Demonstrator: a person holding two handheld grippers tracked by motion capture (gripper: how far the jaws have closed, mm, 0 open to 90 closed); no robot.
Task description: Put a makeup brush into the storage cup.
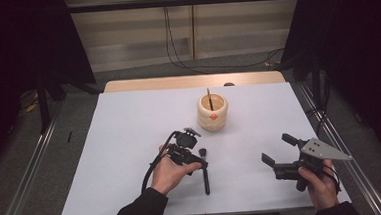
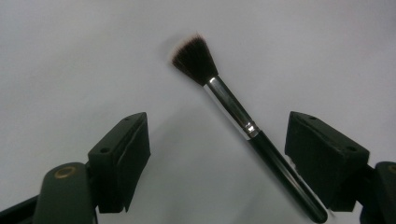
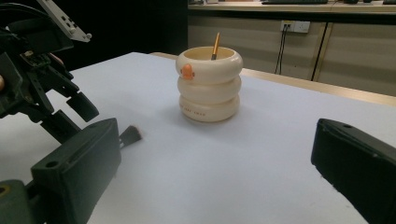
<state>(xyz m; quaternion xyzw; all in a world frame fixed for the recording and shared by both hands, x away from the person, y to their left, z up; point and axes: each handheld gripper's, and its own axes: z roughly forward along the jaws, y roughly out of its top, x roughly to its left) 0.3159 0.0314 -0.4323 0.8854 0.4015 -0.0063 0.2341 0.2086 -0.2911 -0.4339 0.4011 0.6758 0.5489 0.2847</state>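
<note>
A makeup brush [image 2: 233, 109] with dark bristles, a silver ferrule and a black handle lies flat on the white table; in the high view the brush [image 1: 205, 174] points toward the person. My left gripper [image 2: 219, 140] hovers over it, open, one jaw on each side of the handle, touching nothing. In the high view the left gripper [image 1: 194, 157] sits over the brush's bristle end. My right gripper [image 1: 278, 148] is held open near the table's front right, with nothing in it. A cream ringed holder [image 3: 209, 84] stands ahead of the right gripper [image 3: 215, 158], with an orange-handled brush [image 3: 215, 45] in it.
The white table [image 1: 130, 141] has bare room on its left half and around the holder [image 1: 212, 111]. Black curtains stand at both sides, and cables run along the floor behind the table. The left gripper [image 3: 42, 84] shows at the left of the right gripper view.
</note>
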